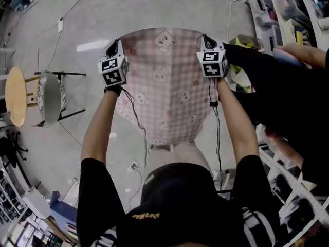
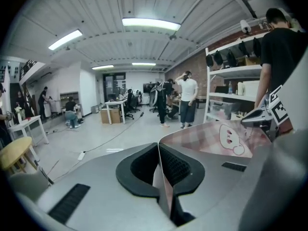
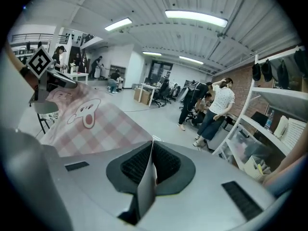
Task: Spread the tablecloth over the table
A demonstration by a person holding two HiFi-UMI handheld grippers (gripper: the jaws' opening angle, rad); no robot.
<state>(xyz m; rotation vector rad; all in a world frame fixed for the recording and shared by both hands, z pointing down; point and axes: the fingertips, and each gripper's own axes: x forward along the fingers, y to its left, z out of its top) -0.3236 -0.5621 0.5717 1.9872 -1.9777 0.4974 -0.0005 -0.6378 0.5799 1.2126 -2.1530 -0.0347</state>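
Pinched one upper corner of the tablecloth (image 1: 167,86) in the left tongs (image 1: 113,46), pads pressed flat on a thin fold of cloth. Pinched the opposite upper corner the same way in the right tongs (image 1: 206,41). Held both tongs at much the same height, well apart, arms stretched forward, with the top edge drawn nearly straight between them. Let the pink checked cloth hang from that edge back toward the body, narrowing to its lower end just before the legs. Read the long axis as running from the tongs toward the body, neither hand nearer than the other. Saw no desk beneath the cloth, only bare floor (image 1: 169,4), with a round stool (image 1: 15,95) and a chair (image 1: 49,98) well off to the left and a shelf (image 1: 272,9) to the right. Judged that laying the cloth out would call for a desk ahead and an even lowering of both corners.
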